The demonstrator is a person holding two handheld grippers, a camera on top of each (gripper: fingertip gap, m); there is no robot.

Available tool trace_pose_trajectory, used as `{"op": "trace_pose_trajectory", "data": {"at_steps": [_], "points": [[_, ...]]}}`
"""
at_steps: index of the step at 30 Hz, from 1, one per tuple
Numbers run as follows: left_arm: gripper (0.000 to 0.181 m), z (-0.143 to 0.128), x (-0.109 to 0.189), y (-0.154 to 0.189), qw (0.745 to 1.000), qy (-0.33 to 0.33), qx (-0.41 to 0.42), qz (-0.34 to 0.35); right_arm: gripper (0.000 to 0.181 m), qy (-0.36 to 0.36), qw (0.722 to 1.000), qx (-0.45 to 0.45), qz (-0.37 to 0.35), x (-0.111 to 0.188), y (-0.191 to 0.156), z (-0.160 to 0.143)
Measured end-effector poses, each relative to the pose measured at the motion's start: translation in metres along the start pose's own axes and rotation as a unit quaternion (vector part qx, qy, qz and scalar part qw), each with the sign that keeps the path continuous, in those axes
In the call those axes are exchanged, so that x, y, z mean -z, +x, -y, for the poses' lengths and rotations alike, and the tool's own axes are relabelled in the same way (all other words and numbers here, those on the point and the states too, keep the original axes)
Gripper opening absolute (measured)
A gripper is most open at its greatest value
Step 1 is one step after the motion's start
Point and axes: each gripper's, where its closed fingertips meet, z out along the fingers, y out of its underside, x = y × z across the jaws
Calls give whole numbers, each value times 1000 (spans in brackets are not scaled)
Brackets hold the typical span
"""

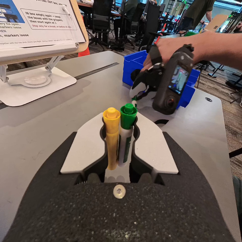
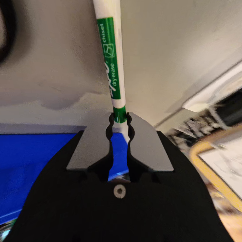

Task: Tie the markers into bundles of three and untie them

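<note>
My left gripper (image 1: 119, 118) is shut on two markers side by side: a yellow marker (image 1: 112, 137) and a green-capped white marker (image 1: 126, 136), caps pointing forward over the grey table (image 1: 52, 131). My right gripper (image 2: 119, 116) is shut on the green end of a second white and green marker (image 2: 113, 58), which points away over the table. In the left wrist view the right gripper (image 1: 134, 95) holds that marker (image 1: 134, 101) just beyond the held pair, its tip close to the green cap.
A blue bin (image 1: 132, 64) stands behind the right gripper and shows in the right wrist view (image 2: 39, 157). A white stand with an instruction sheet (image 1: 36, 73) is at the far left. A black loop (image 1: 161, 121) lies on the table. Office chairs stand beyond.
</note>
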Motion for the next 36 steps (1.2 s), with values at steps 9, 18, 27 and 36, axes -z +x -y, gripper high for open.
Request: {"op": "trace_pose_trajectory", "data": {"at_steps": [9, 18, 27, 36], "points": [[38, -3, -1, -1, 1000, -3, 3, -2, 18, -82, 881, 219, -411, 62, 80, 21], [38, -6, -2, -2, 1000, -4, 9, -3, 18, -74, 841, 331, -422, 69, 80, 45], [38, -7, -2, -3, 1000, -6, 8, -2, 18, -87, 822, 409, -386, 78, 91, 62], [38, -11, -4, -4, 1000, -11, 9, -3, 26, -74, 818, 401, -406, 90, 87, 80]]}}
